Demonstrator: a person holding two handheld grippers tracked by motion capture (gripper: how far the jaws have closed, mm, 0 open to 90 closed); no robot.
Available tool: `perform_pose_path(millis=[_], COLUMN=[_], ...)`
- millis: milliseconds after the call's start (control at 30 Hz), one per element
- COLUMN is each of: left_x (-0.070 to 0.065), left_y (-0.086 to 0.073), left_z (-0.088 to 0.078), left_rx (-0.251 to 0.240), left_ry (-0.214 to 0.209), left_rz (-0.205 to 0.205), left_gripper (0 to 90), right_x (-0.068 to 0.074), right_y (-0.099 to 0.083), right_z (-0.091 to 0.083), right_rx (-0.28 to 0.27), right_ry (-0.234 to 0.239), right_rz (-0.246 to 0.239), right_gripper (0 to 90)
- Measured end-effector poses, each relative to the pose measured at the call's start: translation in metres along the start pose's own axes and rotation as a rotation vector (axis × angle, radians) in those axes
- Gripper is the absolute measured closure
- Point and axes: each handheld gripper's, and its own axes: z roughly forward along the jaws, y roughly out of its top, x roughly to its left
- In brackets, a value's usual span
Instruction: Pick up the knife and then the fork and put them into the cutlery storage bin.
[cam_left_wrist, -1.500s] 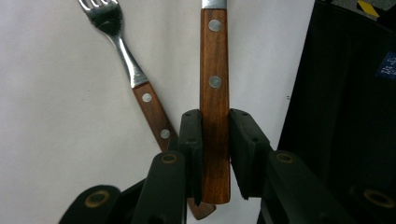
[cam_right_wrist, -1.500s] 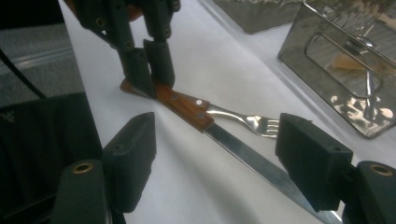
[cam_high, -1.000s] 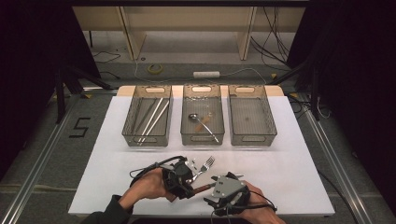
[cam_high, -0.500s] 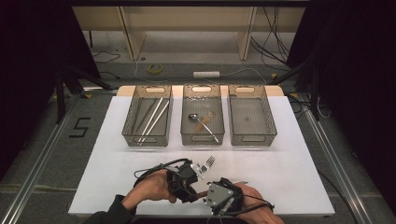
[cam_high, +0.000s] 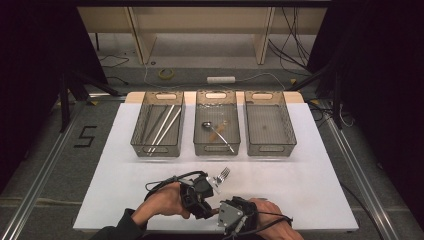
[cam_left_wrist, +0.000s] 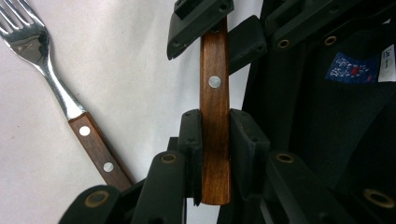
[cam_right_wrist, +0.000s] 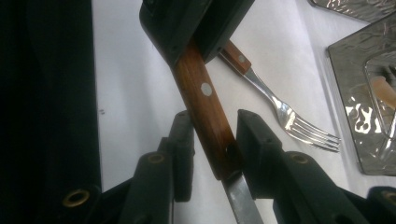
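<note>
My left gripper (cam_high: 204, 200) (cam_left_wrist: 215, 140) is shut on the butt end of a wooden-handled utensil (cam_left_wrist: 214, 84), held just above the white table near its front edge. My right gripper (cam_high: 222, 214) (cam_right_wrist: 212, 140) faces it from the other side, and its jaws have just been closing around the same handle (cam_right_wrist: 201, 88) where the wood meets the metal. One of its pads (cam_right_wrist: 252, 144) touches the wood and the other stands a little off, so it is open. A fork (cam_high: 222, 175) (cam_left_wrist: 42, 56) (cam_right_wrist: 285, 114) with a matching wooden handle lies on the table just beyond the grippers.
Three clear bins stand in a row at the back. The left bin (cam_high: 158, 150) holds long metal pieces, the middle bin (cam_high: 216, 149) a spoon and other utensils, and the right bin (cam_high: 270, 149) looks bare. White table surface (cam_high: 310, 175) stretches to the right.
The right gripper has edged slightly closer to the left gripper and the front edge. The left hand and the fork have stayed put.
</note>
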Motion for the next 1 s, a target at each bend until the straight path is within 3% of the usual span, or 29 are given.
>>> perform_pose_path(millis=[300, 533, 633, 733, 867, 900, 933, 1000], left_x=[0.000, 0.002, 0.002, 0.001, 0.003, 0.003, 0.004, 0.003], left_y=[-0.001, -0.001, -0.001, -0.002, -0.004, -0.005, -0.007, -0.010], left_z=[-0.005, -0.008, -0.008, -0.012, -0.025, -0.029, -0.033, -0.040], left_rx=[-0.047, -0.071, -0.073, -0.097, -0.204, -0.230, -0.252, -0.301], left_ry=[-0.015, -0.013, 0.006, 0.053, 0.107, 0.109, 0.119, 0.137], left_rz=[0.004, -0.004, -0.011, -0.026, -0.056, -0.062, -0.063, -0.067], left_gripper=[74.3, 71.8, 59.0, 46.1, 30.5, 28.8, 27.7, 24.7], right_x=[0.001, 0.002, 0.000, -0.004, -0.007, -0.005, -0.007, -0.009], right_y=[-0.001, -0.001, -0.002, -0.004, -0.006, -0.007, -0.009, -0.012], right_z=[-0.003, -0.005, -0.007, -0.011, -0.013, -0.013, -0.014, -0.016], right_rx=[0.025, 0.034, 0.032, 0.044, 0.050, 0.051, 0.056, 0.067], right_ry=[-0.004, -0.004, -0.015, -0.021, -0.029, -0.031, -0.031, -0.036], right_rz=[-0.154, -0.189, -0.183, -0.184, -0.191, -0.162, -0.181, -0.170], right_gripper=[75.9, 78.0, 78.0, 78.1, 78.0, 78.0, 78.0, 78.0])
